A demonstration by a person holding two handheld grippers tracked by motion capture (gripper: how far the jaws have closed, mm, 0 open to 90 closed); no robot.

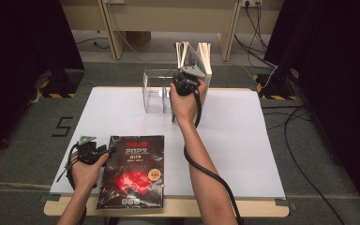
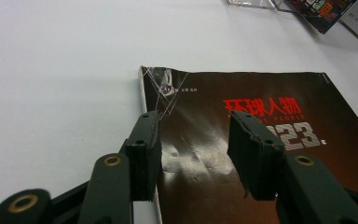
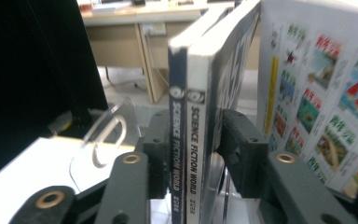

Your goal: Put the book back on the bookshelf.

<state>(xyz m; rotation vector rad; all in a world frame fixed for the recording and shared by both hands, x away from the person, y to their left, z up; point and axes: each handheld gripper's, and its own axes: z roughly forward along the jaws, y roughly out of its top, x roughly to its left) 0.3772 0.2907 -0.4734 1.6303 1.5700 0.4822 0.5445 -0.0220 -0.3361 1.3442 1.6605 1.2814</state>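
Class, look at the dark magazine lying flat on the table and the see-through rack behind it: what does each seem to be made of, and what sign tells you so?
Dark magazine: probably glossy coated paper; light glares off its cover, and the corner shows white crease lines. Rack: likely clear acrylic or similar hard plastic; the table shows through its walls, and its divider has a smooth, bright cut edge.

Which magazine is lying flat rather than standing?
The black magazine with red lettering, flat on the table's near edge by the left gripper; the others stand in the clear rack.

Lab-like recording room, black curtains (image 1: pixel 23 37) both sides, loose cables (image 1: pixel 300 140) on grey carpet, hazard-taped stand feet (image 1: pixel 56 89), wooden desk (image 1: pixel 168 18) top.
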